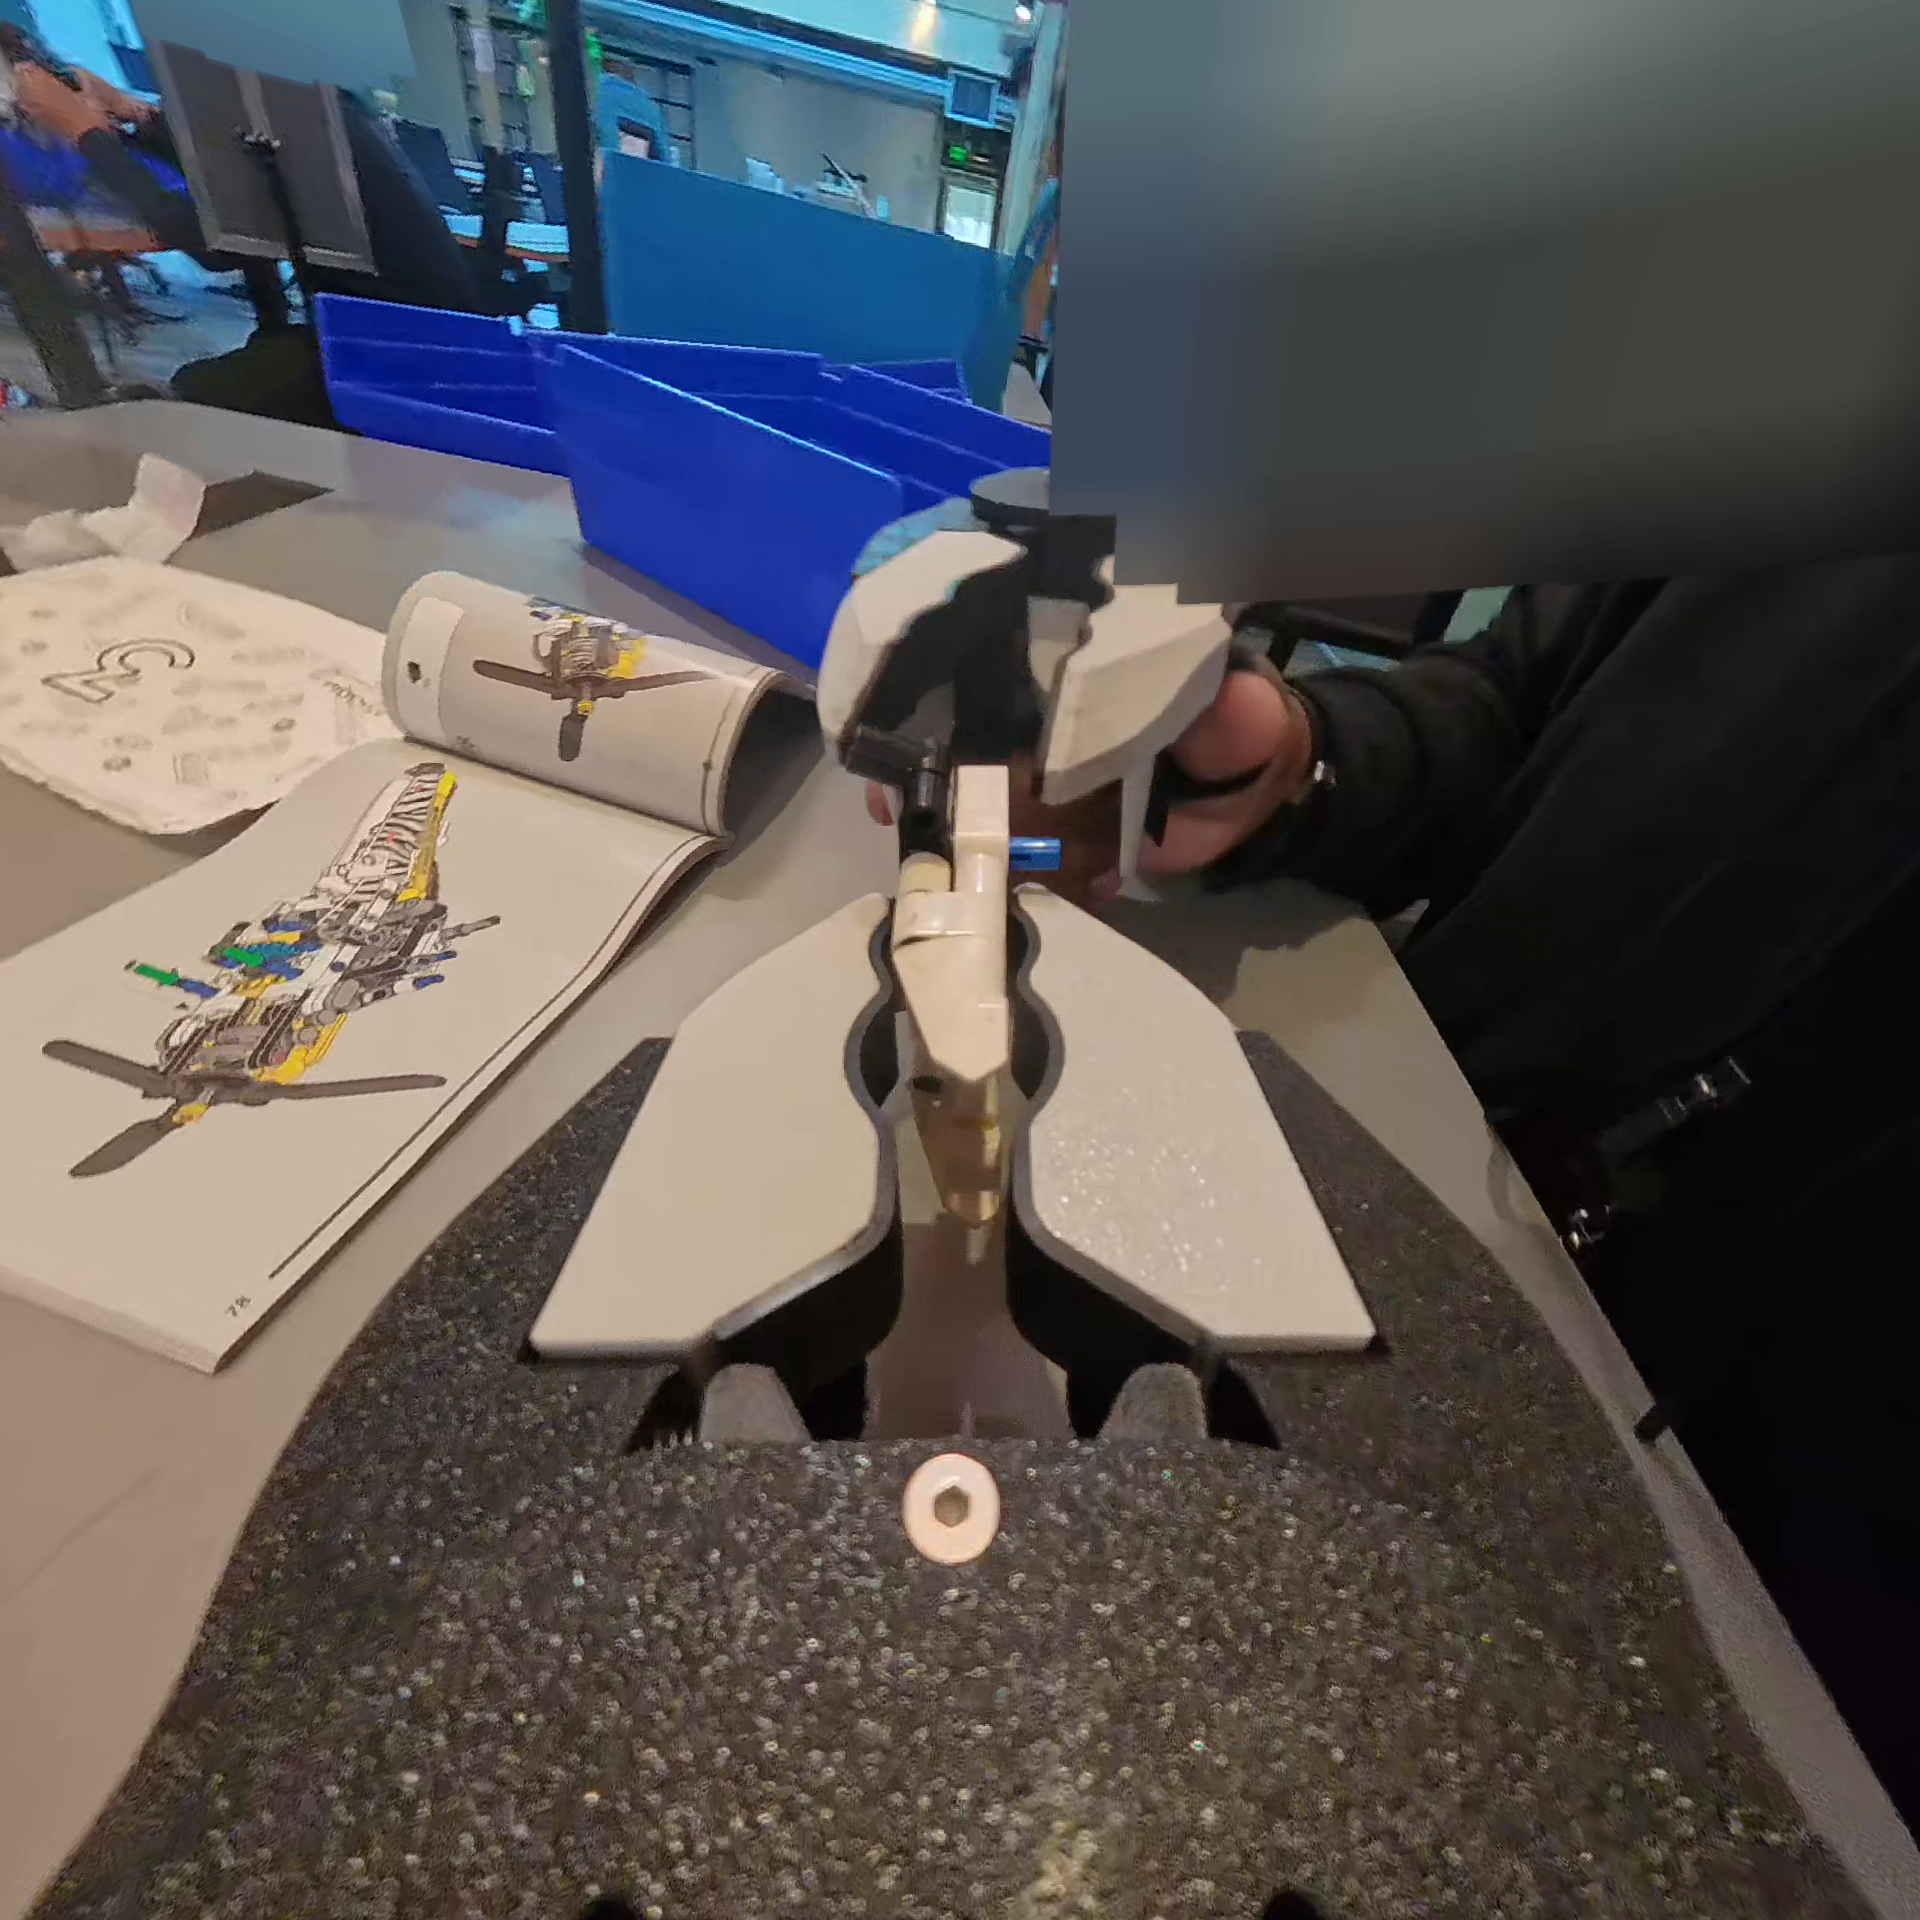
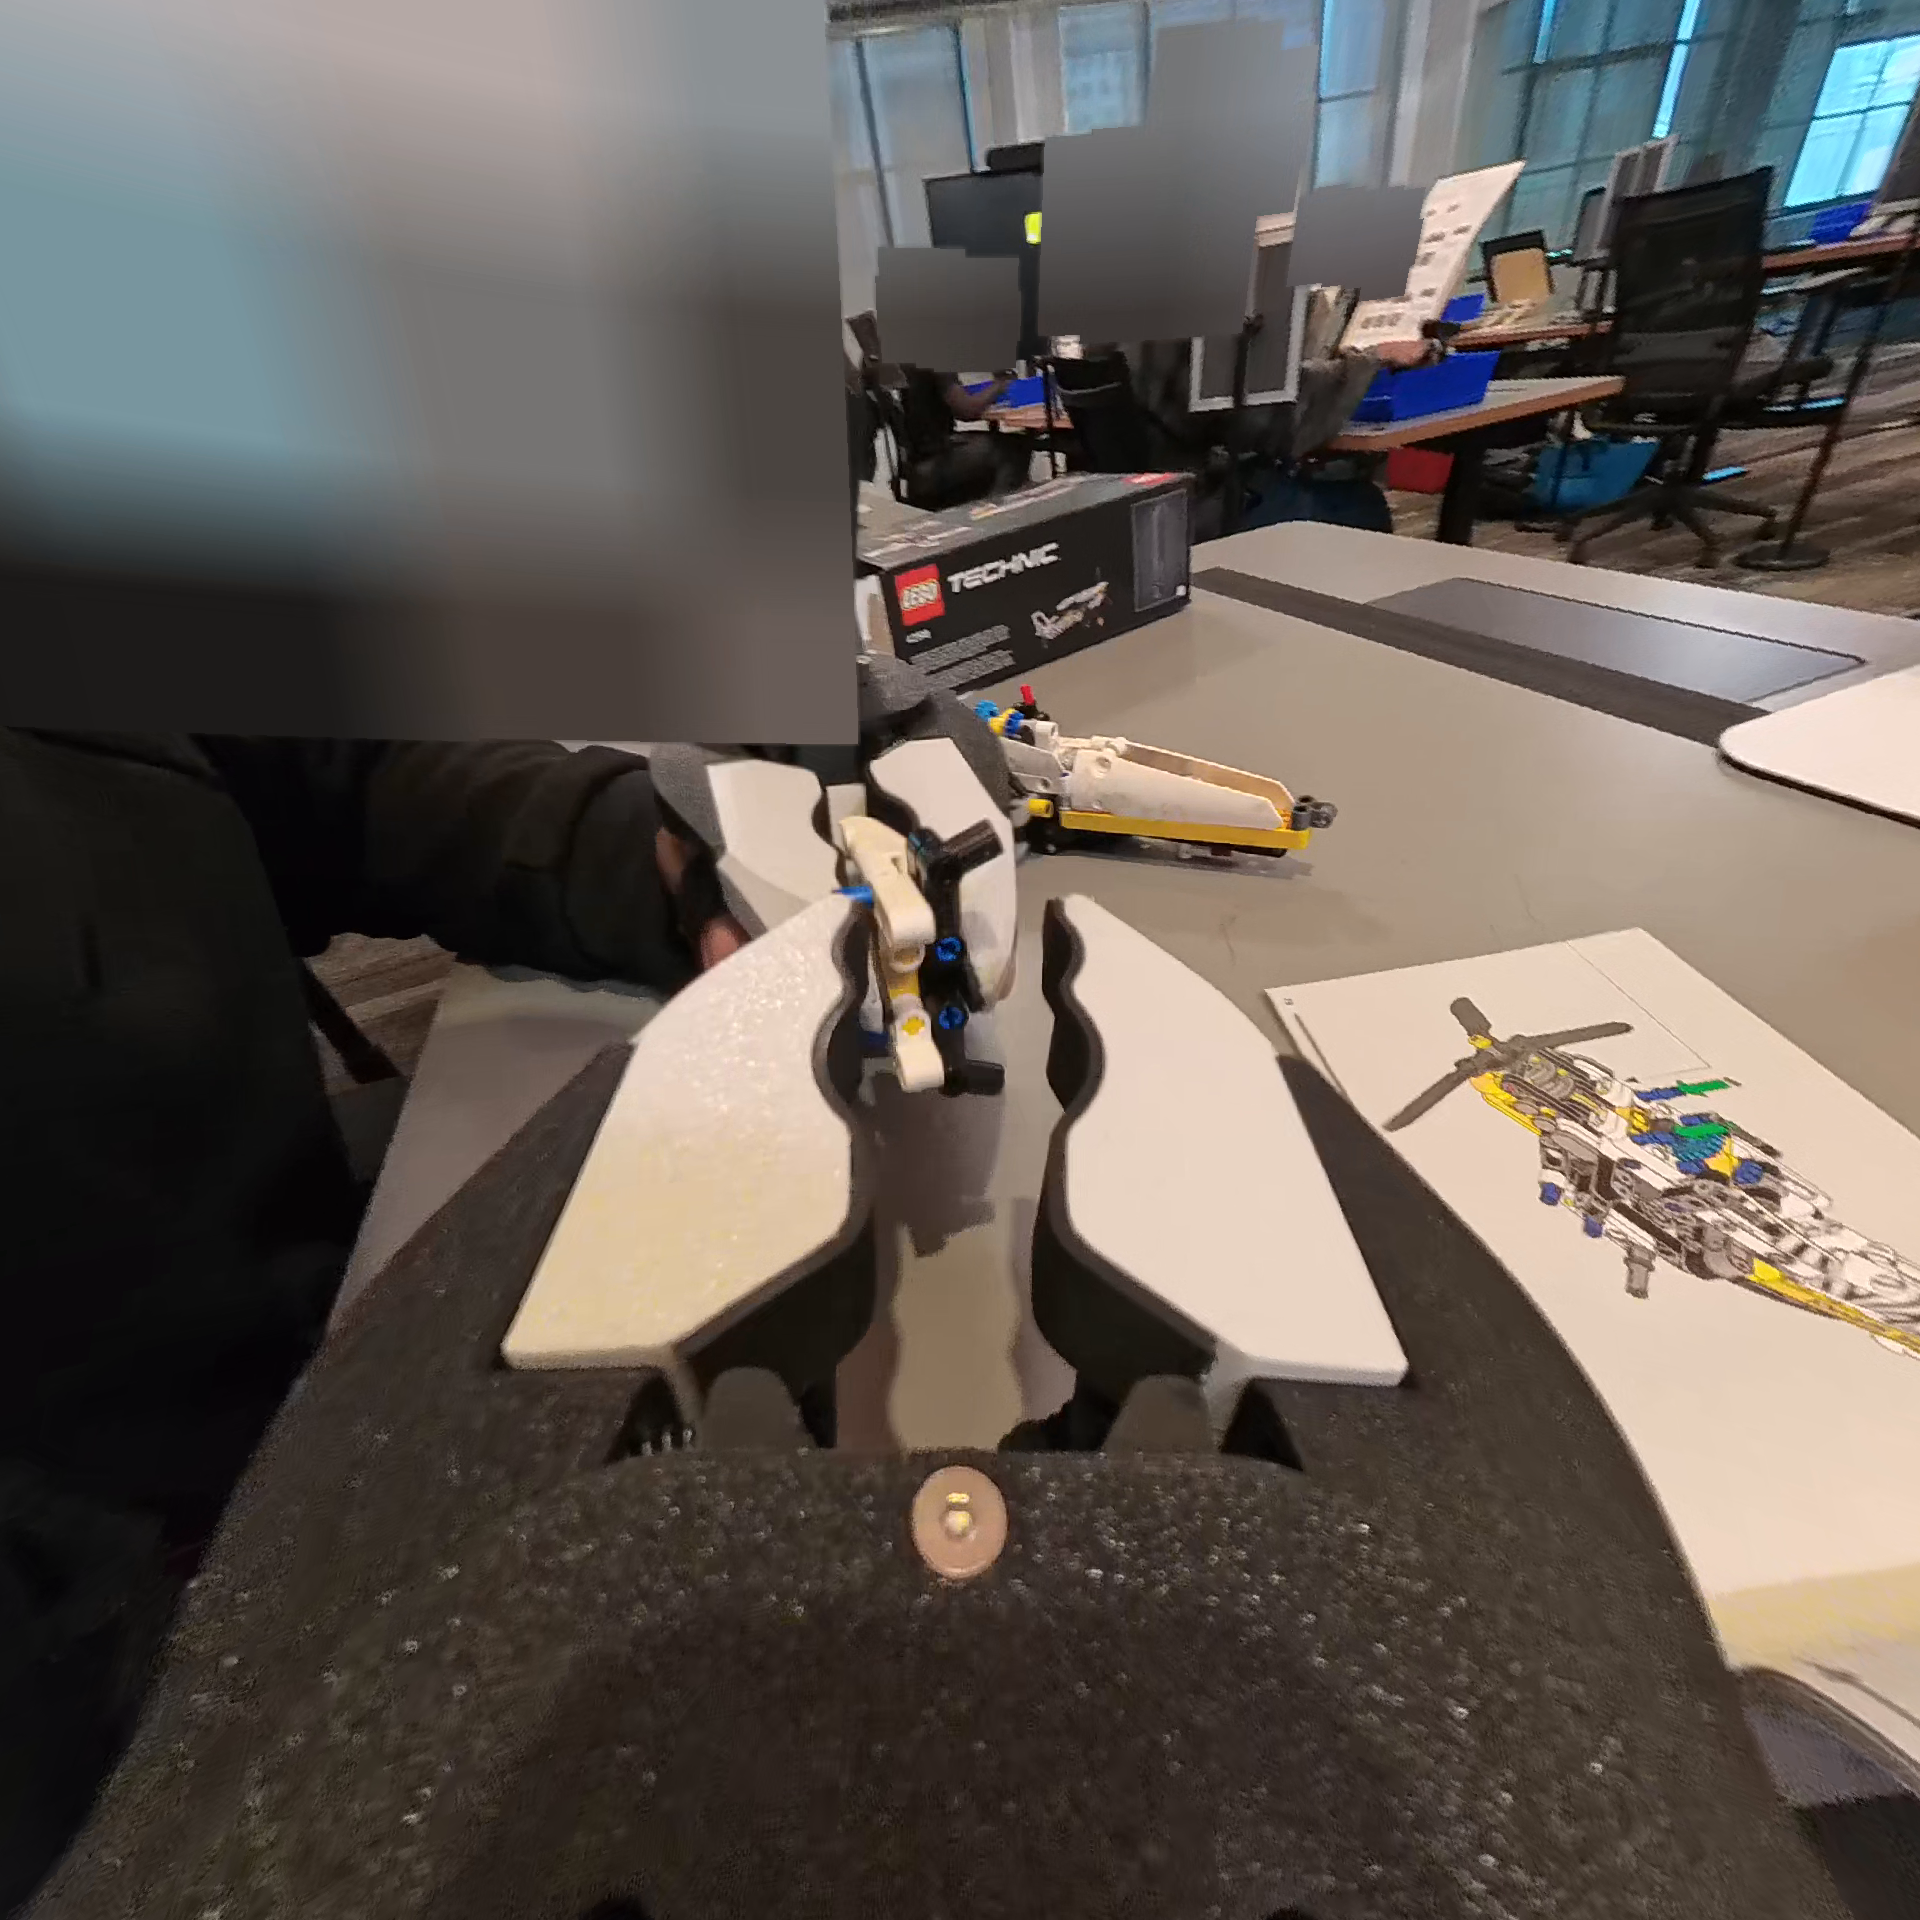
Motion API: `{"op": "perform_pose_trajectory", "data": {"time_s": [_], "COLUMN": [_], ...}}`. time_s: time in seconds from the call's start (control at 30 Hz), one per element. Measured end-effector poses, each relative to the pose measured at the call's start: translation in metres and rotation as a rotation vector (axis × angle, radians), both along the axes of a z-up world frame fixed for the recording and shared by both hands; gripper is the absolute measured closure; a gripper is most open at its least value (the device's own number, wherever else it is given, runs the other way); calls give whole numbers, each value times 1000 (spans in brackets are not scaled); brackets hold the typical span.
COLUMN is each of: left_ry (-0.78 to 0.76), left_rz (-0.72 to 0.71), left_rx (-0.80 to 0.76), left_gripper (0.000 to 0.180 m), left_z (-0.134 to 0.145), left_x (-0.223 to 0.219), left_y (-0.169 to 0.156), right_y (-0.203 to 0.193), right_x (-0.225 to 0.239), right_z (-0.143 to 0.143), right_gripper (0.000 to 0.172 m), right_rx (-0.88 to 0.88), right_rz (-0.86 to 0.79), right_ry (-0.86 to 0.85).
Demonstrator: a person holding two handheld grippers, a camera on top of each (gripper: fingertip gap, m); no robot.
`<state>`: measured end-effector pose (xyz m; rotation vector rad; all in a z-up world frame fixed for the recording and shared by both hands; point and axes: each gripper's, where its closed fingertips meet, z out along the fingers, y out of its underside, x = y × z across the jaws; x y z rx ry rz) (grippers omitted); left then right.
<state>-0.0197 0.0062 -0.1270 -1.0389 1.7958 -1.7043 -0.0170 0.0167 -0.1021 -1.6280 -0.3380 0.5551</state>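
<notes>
White brick assembly (image 1: pixel 956 997) between jaws; booklet (image 1: pixel 312 1039) beside.

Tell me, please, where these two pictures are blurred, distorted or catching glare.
Left wrist view: the white brick assembly clamped in the left gripper looks soft and smeared, and the open booklet bows with wide-angle distortion. Right wrist view: sharper overall; the right gripper has white fingers that sparkle under the light, and the table edge curves.

Booklet (image 2: pixel 1662 1195) cut by right edge; brick assembly (image 1: pixel 951 997) lower end hidden between jaws.
</notes>
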Motion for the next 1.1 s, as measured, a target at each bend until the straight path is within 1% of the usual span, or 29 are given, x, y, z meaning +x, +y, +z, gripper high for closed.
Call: {"op": "perform_pose_trajectory", "data": {"time_s": [0.13, 0.3, 0.53, 0.77, 0.97, 1.1], "left_ry": [-39, -66, -84, -111, -143, -147], "left_rz": [-57, -117, -169, -189, -176, -168], "left_rx": [79, 208, 288, 285, 170, 76], "left_gripper": [162, 162, 161, 162, 161, 162], "left_z": [-2, -11, -18, -15, -1, 9], "left_x": [-6, -13, -19, -22, -22, -21], "left_y": [-8, -18, -28, -31, -27, -21], "right_y": [-9, -17, -21, -26, -27, -24], "right_x": [-9, -22, -29, -34, -28, -24], "right_z": [3, -3, -9, -11, -4, -2], "right_gripper": [140, 140, 153, 156, 157, 156], "right_rx": [22, 23, 15, 7, 36, 25], "right_rz": [95, 182, 222, 268, 223, 203], "right_ry": [1, -77, -132, -130, -103, -26]}}
